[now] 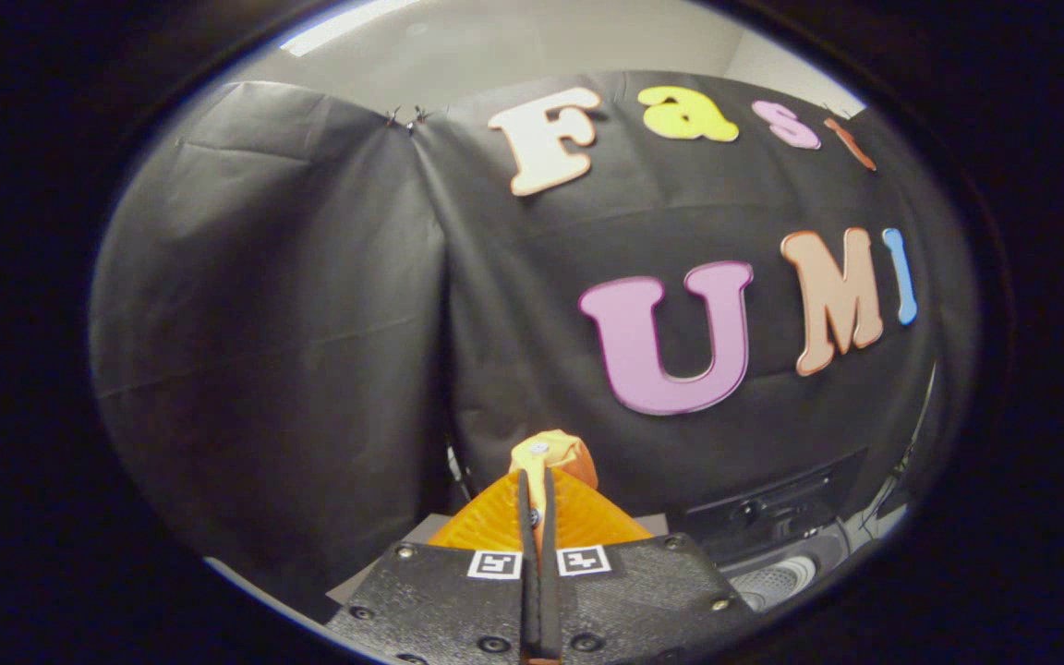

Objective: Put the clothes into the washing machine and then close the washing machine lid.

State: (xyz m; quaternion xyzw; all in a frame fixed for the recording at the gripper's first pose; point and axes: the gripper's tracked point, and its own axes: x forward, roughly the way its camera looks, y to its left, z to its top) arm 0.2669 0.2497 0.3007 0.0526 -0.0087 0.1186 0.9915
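Against the booth's black cloth wall, the claw (538, 494) is raised and closed on an orange cloth (546, 462) pinched between its fingers, with the washer (777, 545) open below to the right, so loading and lid-closing seem left.

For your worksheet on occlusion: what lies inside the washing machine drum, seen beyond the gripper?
Only a strip of the washing machine drum's perforated wall shows, beyond the gripper; no clothes are visible there. The rest is hidden. The gripper is shut on an orange-yellow cloth.
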